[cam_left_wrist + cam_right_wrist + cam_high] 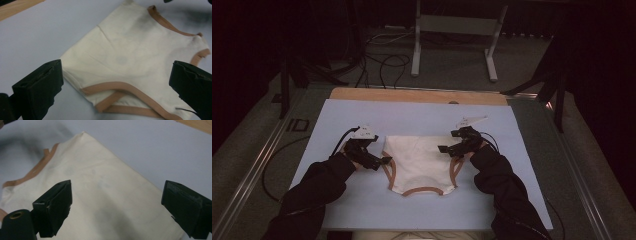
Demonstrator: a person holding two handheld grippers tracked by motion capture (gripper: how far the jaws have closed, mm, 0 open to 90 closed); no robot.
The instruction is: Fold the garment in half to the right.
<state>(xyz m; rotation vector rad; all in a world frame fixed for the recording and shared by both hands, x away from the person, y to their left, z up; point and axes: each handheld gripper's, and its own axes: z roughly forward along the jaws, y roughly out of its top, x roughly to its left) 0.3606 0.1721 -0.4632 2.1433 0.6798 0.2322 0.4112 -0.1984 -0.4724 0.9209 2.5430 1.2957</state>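
Evidently pre-grasp step: cream garment [419, 162] with tan trim lies flat mid-worktop [337, 125]. Left gripper [381, 161] at its left edge, right gripper [444, 148] at right edge, both jaws spread wide, holding nothing. Next move likely: close on edges, then fold.

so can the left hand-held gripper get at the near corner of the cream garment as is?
Probably yes. The left hand-held gripper is open right at the edge of the cream garment, with its jaws spread either side of the tan-trimmed corner. Nothing lies between them on the blue mat.
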